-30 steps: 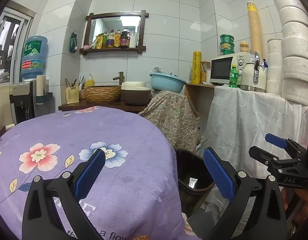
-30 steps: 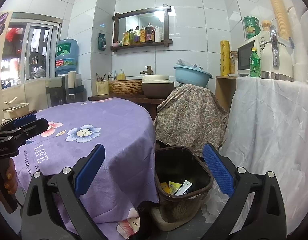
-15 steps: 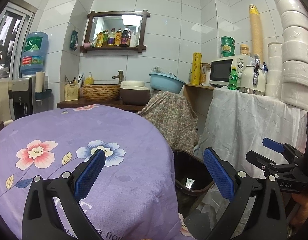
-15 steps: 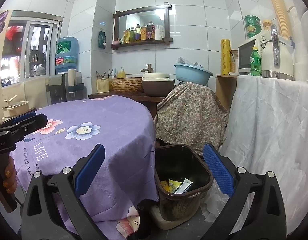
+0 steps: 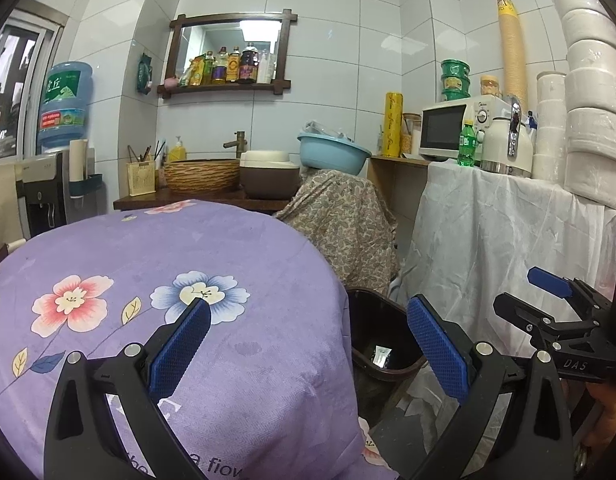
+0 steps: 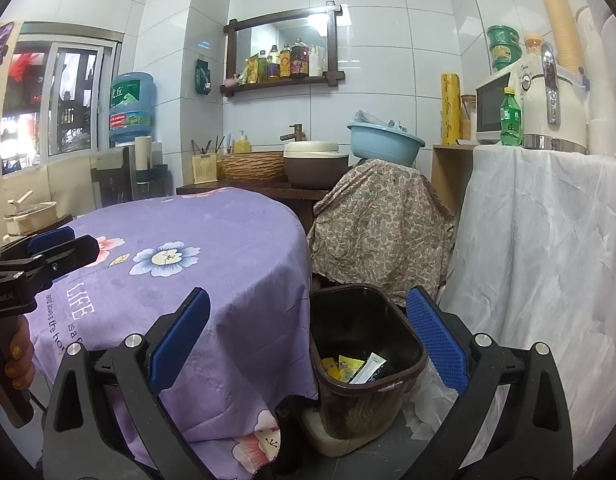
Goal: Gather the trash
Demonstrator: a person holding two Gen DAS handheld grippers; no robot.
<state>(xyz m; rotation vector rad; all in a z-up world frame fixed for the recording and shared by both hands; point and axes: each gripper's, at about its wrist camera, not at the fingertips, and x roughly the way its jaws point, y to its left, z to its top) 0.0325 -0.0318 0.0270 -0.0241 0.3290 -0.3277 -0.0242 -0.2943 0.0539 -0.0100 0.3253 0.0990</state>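
A dark brown trash bin stands on the floor beside the table's right edge, with yellow and white wrappers lying in it. It also shows in the left wrist view. My left gripper is open and empty, above the near edge of the table covered in a purple flowered cloth. My right gripper is open and empty, above and in front of the bin. Each gripper also shows at the edge of the other's view, the right one and the left one.
A stand draped in paisley cloth with a blue basin is behind the bin. A white-draped counter at right holds a microwave, a green bottle and a kettle. A sink shelf and water dispenser are at the back.
Both views have shifted only slightly; the left gripper has drifted a little, and both stay open and empty.
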